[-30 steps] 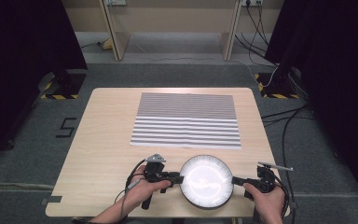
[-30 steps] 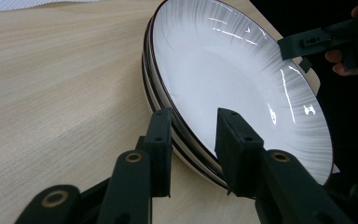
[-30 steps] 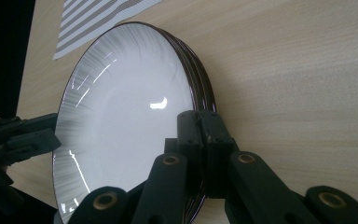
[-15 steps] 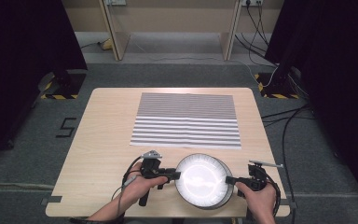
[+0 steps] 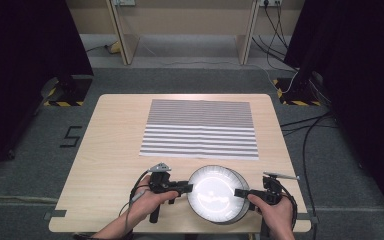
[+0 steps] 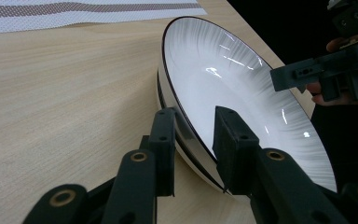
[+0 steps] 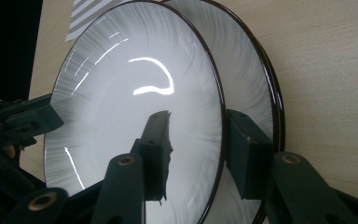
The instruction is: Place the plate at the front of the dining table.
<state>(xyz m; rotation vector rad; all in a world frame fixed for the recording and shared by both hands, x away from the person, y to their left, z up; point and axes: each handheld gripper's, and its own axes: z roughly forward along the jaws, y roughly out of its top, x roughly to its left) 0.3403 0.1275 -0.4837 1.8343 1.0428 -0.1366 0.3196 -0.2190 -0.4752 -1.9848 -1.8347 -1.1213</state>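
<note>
Left gripper point(image 5: 185, 187) at the near-left rim of the upper plate point(image 5: 212, 192), one jaw inside the bowl, the other outside and below. Seen close in the left gripper view, left gripper point(image 6: 196, 135) astride both dark rims, upper plate point(image 6: 233, 70) and lower plate point(image 6: 160, 91) alike. Cannot tell whether pinching or merely bracketing.

Right gripper point(image 5: 239, 192) at the opposite rim, pointing inward. In the right gripper view, right gripper point(image 7: 196, 140) with jaws apart: outer jaw close behind the edge of the upper plate point(image 7: 130, 116), inner jaw standing clear of the white face, a visible gap between. Not clamped.

Two white ribbed plates with dark edges, stacked at the near edge of the worktop point(image 5: 110, 150), between the two hands. Lower plate point(image 7: 256, 70) offset behind the upper one, so probably parted a little on that side, though hard to be sure.

Farther out, a striped mat point(image 5: 200, 127) lying flat mid-worktop, bare and well apart from the plates.

Judged as an early stage: both rims reached and bracketed, a firm grip not yet shown on the right, the upper plate not yet carried anywhere. Left to do, most likely: close on the rim, lift the upper plate free of the lower, set it down, perhaps on the mat.
</note>
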